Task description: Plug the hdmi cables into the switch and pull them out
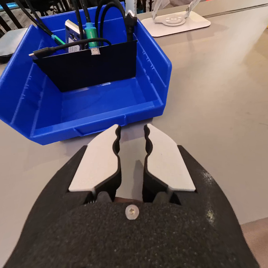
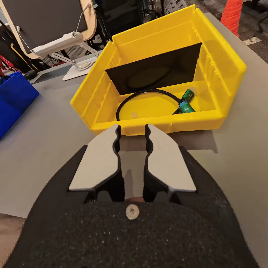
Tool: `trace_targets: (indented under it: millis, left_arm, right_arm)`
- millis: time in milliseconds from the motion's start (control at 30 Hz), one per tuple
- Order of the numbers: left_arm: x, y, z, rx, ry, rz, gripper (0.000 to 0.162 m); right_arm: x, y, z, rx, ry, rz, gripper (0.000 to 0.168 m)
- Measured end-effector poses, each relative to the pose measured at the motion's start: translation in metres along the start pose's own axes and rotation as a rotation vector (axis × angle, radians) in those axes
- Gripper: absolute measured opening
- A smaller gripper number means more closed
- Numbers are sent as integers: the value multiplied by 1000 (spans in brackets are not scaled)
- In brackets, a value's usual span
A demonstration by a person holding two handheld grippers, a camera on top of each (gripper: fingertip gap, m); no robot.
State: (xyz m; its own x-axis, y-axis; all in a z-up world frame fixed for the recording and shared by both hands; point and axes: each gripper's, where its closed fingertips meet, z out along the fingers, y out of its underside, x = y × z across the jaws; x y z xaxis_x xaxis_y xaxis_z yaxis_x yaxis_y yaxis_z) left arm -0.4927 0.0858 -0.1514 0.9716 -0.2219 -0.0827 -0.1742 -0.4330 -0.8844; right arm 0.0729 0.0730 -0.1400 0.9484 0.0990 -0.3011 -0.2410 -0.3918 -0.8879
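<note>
In the left wrist view a blue bin (image 1: 156, 69) holds, behind a black divider (image 1: 89, 68), a silver-edged switch box (image 1: 72, 36), black cables and green HDMI plugs (image 1: 91, 37). One green plug hangs over the divider's top edge. My left gripper (image 1: 132, 127) is open and empty, just short of the bin's front lip. In the right wrist view a yellow bin (image 2: 226, 69) holds a coiled black HDMI cable (image 2: 130, 100) with two green plugs (image 2: 187, 108) in its front compartment. My right gripper (image 2: 132, 127) is open and empty at that bin's front lip.
A black divider (image 2: 153, 72) splits the yellow bin. A white stand base (image 1: 176, 24) sits on the grey table (image 1: 217, 116) behind the blue bin. The blue bin's corner (image 2: 13, 98) shows left in the right wrist view. An orange cone (image 2: 232, 16) stands beyond the table. One gripper's finger ends stand about 55 centimeters off the other's.
</note>
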Motion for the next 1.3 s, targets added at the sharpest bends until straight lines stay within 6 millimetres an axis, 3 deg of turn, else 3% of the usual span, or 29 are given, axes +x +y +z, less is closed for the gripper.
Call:
trace_targets:
  millis: [667, 733, 800, 867, 967, 1033, 1133, 1200, 1300]
  left_arm:
    - [3, 5, -2, -23, 48, -76, 35]
    - [5, 0, -5, -9, 74, -109, 36]
    - [13, -18, -10, 30, 197, -204, 37]
    - [4, -33, -7, -11, 262, -184, 40]
    - [-37, -62, 11, -111, 224, 160, 43]
    - [-68, -86, 37, -166, 215, 354, 43]
    - [-107, -120, 87, -246, 280, 444, 45]
    - [-121, -127, 121, -341, 340, 454, 52]
    - [-131, -120, 167, -434, 363, 495, 59]
  right_arm:
    - [-7, 4, 9, -21, 0, -39, 28]
    - [-7, 4, 9, -19, 0, -35, 28]
    - [-6, 4, 10, -20, 4, -37, 28]
    - [-5, 6, 11, -31, 7, -47, 28]
    - [-7, 5, 11, -27, -2, -49, 28]
    - [-7, 6, 12, -30, -11, -42, 28]
    - [-6, 6, 14, -33, -15, -30, 28]
    - [-5, 6, 13, -37, -7, -34, 28]
    - [-3, 6, 11, -33, 16, -50, 28]
